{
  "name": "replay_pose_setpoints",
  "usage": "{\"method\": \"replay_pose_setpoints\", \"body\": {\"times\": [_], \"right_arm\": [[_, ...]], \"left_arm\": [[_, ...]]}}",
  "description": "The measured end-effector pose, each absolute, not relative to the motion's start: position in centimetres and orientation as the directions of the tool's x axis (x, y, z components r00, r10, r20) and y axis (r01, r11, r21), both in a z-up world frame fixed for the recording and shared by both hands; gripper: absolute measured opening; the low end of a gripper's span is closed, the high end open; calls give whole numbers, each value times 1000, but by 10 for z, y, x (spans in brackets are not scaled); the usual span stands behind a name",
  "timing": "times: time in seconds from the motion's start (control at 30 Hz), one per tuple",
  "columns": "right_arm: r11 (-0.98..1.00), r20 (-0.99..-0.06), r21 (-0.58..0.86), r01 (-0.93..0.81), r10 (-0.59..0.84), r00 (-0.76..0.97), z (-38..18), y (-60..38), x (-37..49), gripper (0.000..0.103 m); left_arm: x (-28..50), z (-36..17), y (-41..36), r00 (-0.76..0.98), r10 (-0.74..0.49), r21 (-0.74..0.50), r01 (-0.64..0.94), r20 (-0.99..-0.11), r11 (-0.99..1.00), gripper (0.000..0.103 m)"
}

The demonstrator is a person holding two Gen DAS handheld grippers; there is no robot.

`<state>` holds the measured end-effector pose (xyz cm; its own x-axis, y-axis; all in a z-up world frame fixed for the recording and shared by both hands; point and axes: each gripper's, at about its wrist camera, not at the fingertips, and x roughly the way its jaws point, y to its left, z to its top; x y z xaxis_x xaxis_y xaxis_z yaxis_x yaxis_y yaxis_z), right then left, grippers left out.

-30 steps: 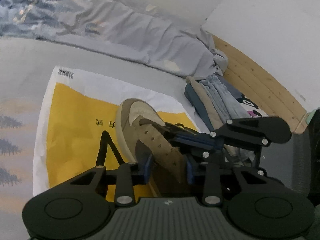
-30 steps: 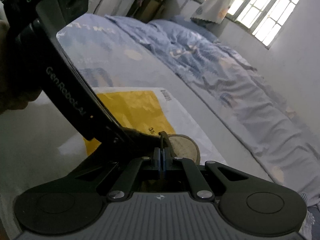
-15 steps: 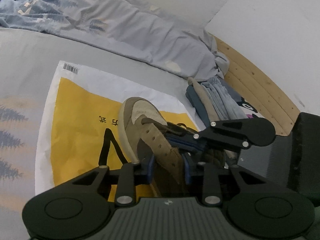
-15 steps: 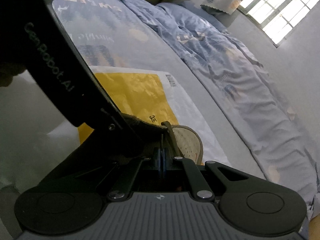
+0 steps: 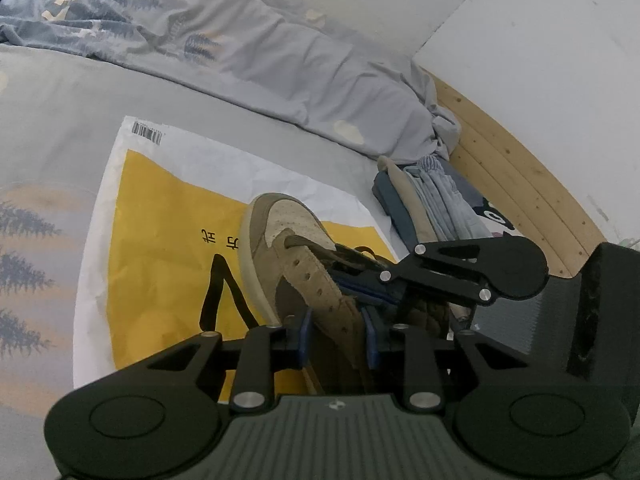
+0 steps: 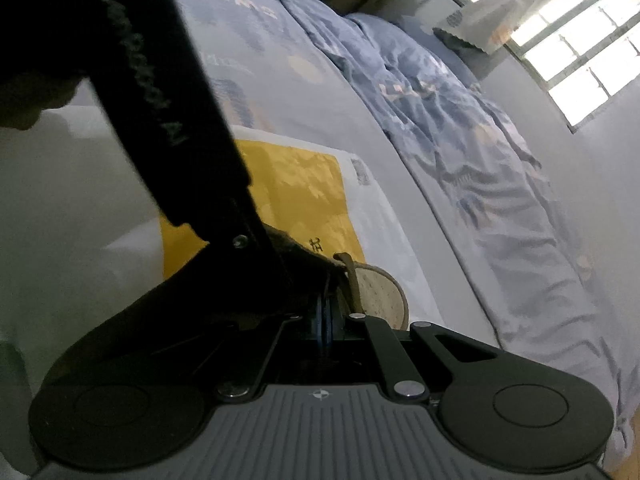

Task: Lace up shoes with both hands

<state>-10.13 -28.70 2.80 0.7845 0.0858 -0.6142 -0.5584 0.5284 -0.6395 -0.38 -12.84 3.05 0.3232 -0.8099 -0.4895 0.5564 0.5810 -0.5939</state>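
A tan suede sneaker [image 5: 296, 264] lies on a yellow-and-white mailer bag [image 5: 160, 248] on the bed [image 5: 56, 92], toe pointing away. The left gripper [image 5: 337, 338] fingers clasp its eyelet flap. The right gripper [image 6: 325, 320] is clenched on a brown lace [image 6: 353, 280]; the heel is hidden.

I see the shoe [image 5: 288, 248], a tan and olive suede sneaker with a cream perforated toe and pale sole, lying on the yellow bag [image 5: 168, 248], toe towards the bag's barcode end. A dark brown lace [image 5: 316, 242] crosses its lowest eyelets; the upper eyelets stand empty.
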Motion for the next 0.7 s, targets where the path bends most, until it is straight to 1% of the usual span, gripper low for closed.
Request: {"method": "replay_pose_setpoints", "body": {"times": [0.43, 0.7], "right_arm": [[544, -605, -630, -554, 103, 790, 28, -284, -99, 1], [532, -595, -652, -540, 83, 800, 22, -277, -95, 1]], "left_arm": [[-2, 30, -127, 320, -811, -600, 551, -490, 580, 25], [-3, 30, -127, 320, -809, -599, 550, -492, 582, 24]]}}
